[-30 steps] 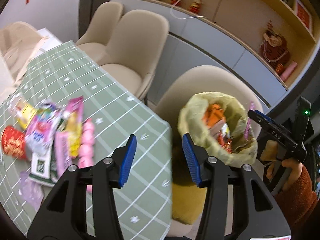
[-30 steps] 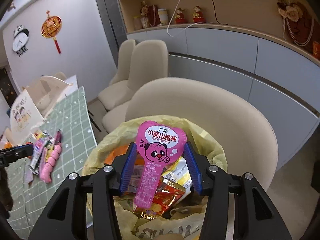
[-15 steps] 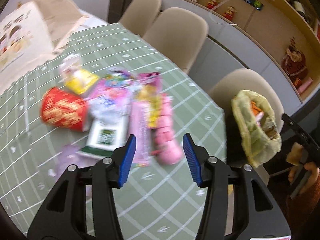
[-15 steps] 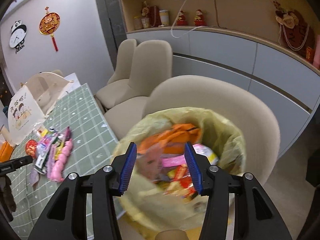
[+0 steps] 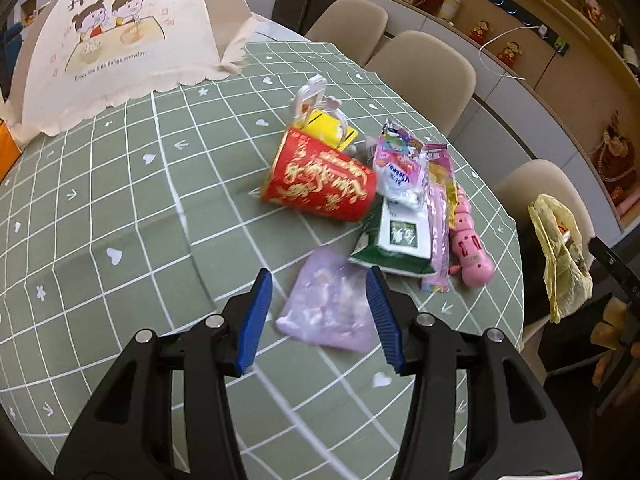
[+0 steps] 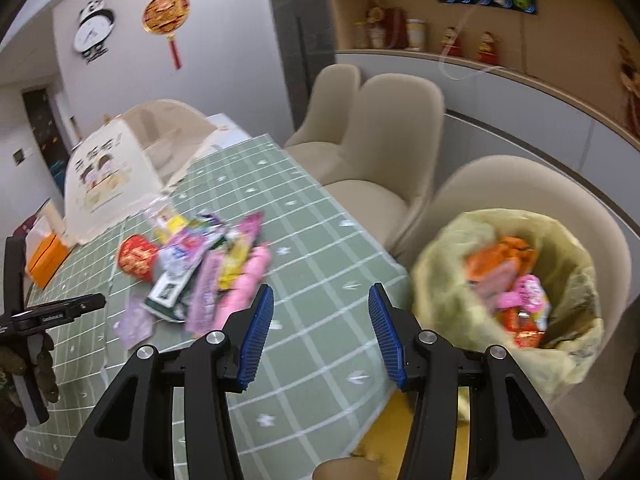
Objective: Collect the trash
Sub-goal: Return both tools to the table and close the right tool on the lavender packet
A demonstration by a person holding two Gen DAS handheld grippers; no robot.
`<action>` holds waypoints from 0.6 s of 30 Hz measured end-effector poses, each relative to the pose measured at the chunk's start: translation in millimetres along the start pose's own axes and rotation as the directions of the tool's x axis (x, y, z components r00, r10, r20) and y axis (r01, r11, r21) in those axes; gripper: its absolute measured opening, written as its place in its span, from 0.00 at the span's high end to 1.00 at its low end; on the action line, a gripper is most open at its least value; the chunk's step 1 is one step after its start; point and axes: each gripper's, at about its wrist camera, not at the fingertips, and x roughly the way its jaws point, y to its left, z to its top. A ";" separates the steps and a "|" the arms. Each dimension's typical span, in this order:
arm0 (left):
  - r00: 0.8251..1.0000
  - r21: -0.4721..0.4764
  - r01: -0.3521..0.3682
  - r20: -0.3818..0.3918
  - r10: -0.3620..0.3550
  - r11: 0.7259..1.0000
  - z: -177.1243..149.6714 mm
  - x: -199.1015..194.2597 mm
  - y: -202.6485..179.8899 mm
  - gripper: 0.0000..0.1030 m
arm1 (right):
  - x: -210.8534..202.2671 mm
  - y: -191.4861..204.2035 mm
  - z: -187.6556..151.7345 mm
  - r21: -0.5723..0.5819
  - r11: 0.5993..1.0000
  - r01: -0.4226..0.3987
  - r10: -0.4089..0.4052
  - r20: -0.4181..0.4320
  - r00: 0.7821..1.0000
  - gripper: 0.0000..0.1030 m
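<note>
Left wrist view: reading "Enjoy the little things everyday" on the cloth food cover (image 5: 120, 28) at upper left. Seeing gold writing on the red paper cup (image 5: 320, 184) lying sideways mid-frame, too curly to read. Hovering the left gripper (image 5: 320, 316) with blue ridged fingers apart, empty, over a blurry purple packet (image 5: 326, 308). Showing only a slice of the yellow trash bag (image 5: 560, 252) at right.

Right wrist view: holding the right gripper (image 6: 322, 336) wide, empty, above the green checked tablecloth (image 6: 320, 256). Blurring the wrapper pile (image 6: 200, 264) at left. Sitting crinkly and full at lower right, the trash bag (image 6: 452, 280).
</note>
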 end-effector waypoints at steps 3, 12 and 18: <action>0.999 0.038 0.032 -0.004 -0.032 0.999 -10.0 5.6 5.2 0.55 | 12.4 27.7 -3.9 -0.019 0.999 -0.029 0.028 -0.037 0.999 0.54; 0.999 -0.031 0.050 0.019 -0.049 0.998 -28.9 -7.2 32.0 0.55 | 46.9 93.9 -10.4 -0.164 0.980 -0.111 0.088 -0.139 0.986 0.54; 0.998 -0.097 0.013 0.056 -0.008 0.995 -15.6 -24.3 65.1 0.55 | 89.8 139.8 -29.7 -0.141 0.952 -0.273 0.228 -0.269 0.936 0.57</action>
